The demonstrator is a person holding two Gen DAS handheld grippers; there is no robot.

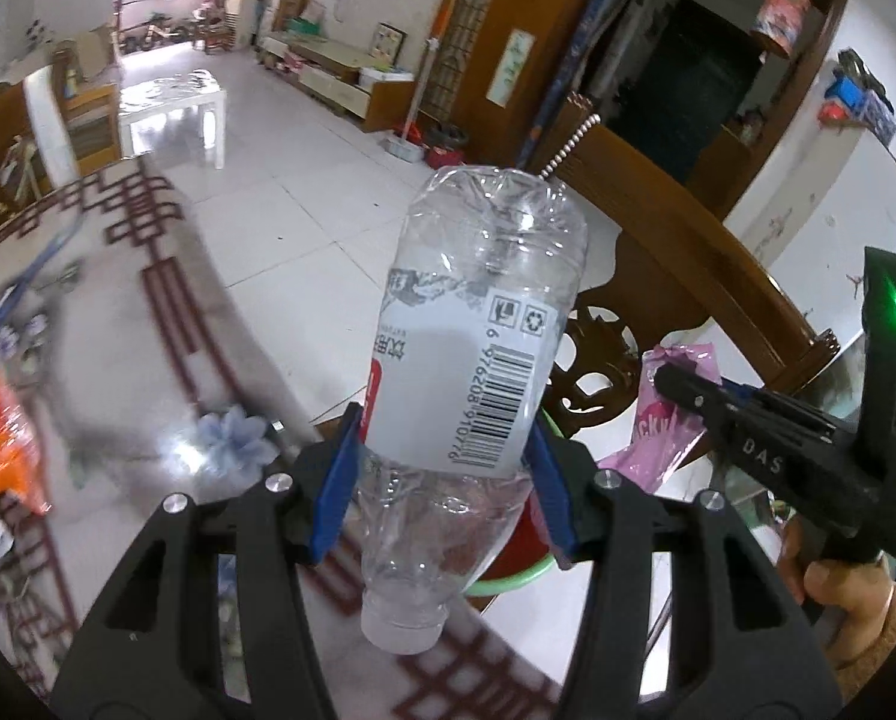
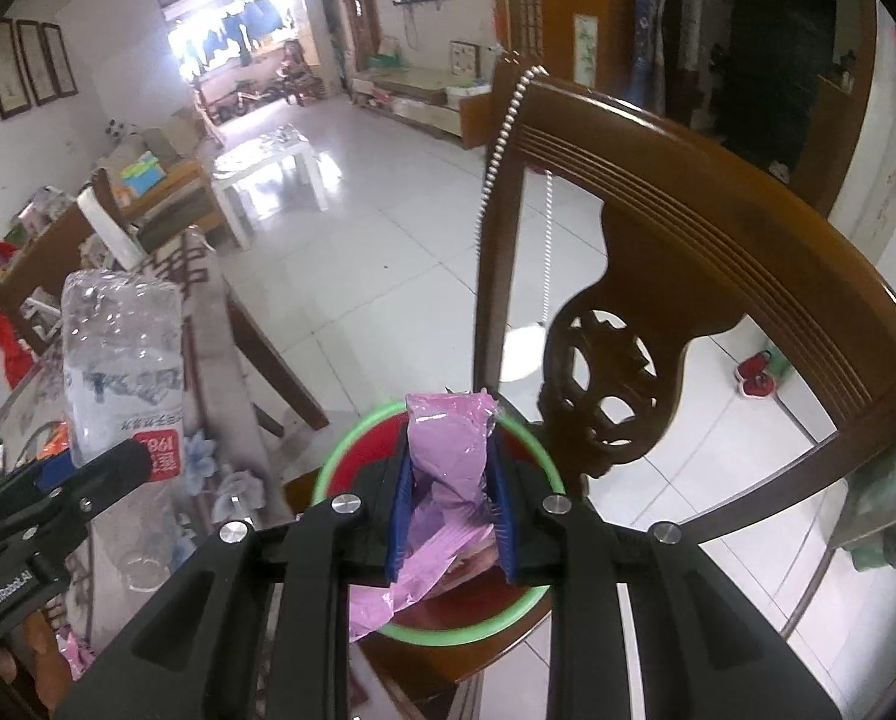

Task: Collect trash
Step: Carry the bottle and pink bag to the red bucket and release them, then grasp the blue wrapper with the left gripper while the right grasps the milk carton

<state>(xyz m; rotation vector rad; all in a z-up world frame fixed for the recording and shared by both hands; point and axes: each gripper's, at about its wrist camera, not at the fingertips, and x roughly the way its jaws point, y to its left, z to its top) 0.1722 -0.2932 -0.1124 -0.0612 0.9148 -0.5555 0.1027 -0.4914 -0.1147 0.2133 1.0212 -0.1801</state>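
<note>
My left gripper (image 1: pixel 444 474) is shut on a clear empty plastic bottle (image 1: pixel 472 360) with a white barcode label, held cap end toward the camera above the table edge. The bottle also shows at the left of the right wrist view (image 2: pixel 120 360). My right gripper (image 2: pixel 448 504) is shut on a crumpled pink wrapper (image 2: pixel 448 450) and holds it right over a red bin with a green rim (image 2: pixel 351 456) that stands on a chair seat. The right gripper and the wrapper (image 1: pixel 670 408) show at the right of the left wrist view.
A carved wooden chair back (image 2: pixel 658 228) rises just behind and right of the bin. The table (image 1: pixel 147 360) with a patterned cloth lies to the left, with an orange wrapper (image 1: pixel 3 450) on it. White tiled floor (image 2: pixel 399 240) lies beyond.
</note>
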